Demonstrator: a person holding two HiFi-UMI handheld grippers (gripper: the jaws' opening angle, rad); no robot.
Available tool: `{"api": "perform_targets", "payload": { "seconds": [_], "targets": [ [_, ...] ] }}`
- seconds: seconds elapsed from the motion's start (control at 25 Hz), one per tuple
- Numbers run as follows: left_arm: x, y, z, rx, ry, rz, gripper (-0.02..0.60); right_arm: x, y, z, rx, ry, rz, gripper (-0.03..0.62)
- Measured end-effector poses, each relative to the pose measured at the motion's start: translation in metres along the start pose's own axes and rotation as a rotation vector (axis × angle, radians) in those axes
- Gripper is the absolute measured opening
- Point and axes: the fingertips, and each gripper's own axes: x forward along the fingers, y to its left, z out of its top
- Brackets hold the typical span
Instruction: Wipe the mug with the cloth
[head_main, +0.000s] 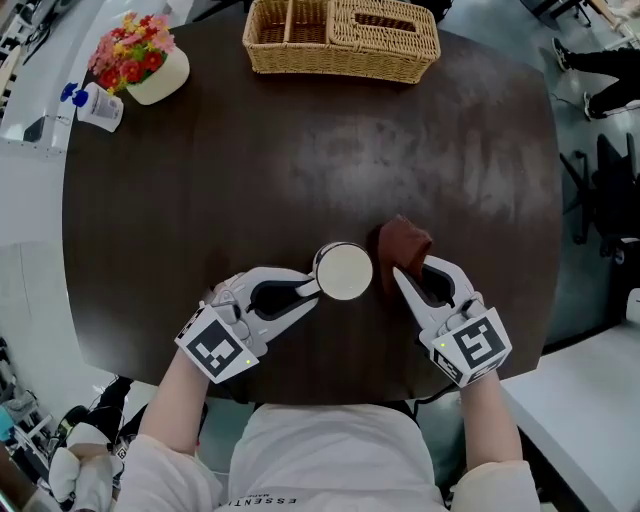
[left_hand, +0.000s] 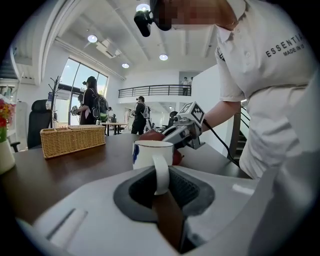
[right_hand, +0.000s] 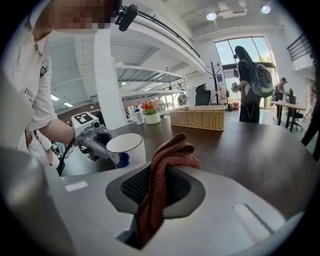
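left hand-held gripper (head_main: 306, 290): clamped on the handle of the mug (head_main: 344, 271)
right hand-held gripper (head_main: 408, 272): clenched on the cloth (head_main: 402, 242), brown, bunched
mug: white, upright on table (head_main: 300, 160), near front edge
cloth: just right of mug

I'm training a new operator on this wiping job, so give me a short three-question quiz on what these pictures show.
1. True or false: the left gripper is shut on the handle of the mug.
2. What is pinched between the fingers of the right gripper? A) a sponge B) the cloth C) nothing
3. Fill in: at the far edge of the table, opposite the person, stands a wicker ______.

Key: 1 true. 2 B. 3 basket.
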Motion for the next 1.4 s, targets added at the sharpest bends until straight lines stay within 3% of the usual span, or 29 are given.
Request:
{"api": "perform_targets", "payload": {
  "seconds": [0.24,0.4,0.68,0.76,0.96,1.04,1.12,1.16,1.28,1.4],
  "targets": [
    [-0.002,0.007,-0.005,0.055,0.003,0.054,0.067,0.004,0.005,-0.003,0.008,0.012,0.009,0.083],
    [-0.007,0.016,-0.013,0.042,0.009,0.138,0.067,0.006,0.007,-0.003,0.024,0.017,0.003,0.084],
    [-0.030,0.021,0.012,0.078,-0.036,0.209,0.090,-0.002,0.022,0.009,0.027,0.005,-0.046,0.083],
    [-0.047,0.021,0.032,0.098,-0.056,0.258,0.089,-0.010,0.027,0.019,0.019,-0.007,-0.096,0.083],
    [-0.092,0.011,0.082,0.169,-0.097,0.413,0.063,-0.043,0.039,0.031,0.040,-0.004,-0.355,0.083],
    [-0.104,0.003,0.095,0.186,-0.102,0.457,0.000,-0.058,0.053,0.037,0.054,-0.039,-0.396,0.083],
    [-0.114,-0.009,0.109,0.204,-0.112,0.480,0.000,-0.072,0.069,0.044,0.057,-0.077,-0.417,0.083],
    [-0.119,-0.016,0.114,0.183,-0.123,0.495,0.000,-0.079,0.078,0.046,0.055,-0.092,-0.423,0.083],
    [-0.135,-0.038,0.127,-0.007,-0.201,0.592,0.000,-0.102,0.103,0.051,0.047,-0.137,-0.432,0.083],
    [-0.141,-0.066,0.140,-0.010,-0.231,0.664,0.000,-0.130,0.122,0.054,0.033,-0.201,-0.442,0.083]
  ]
}}
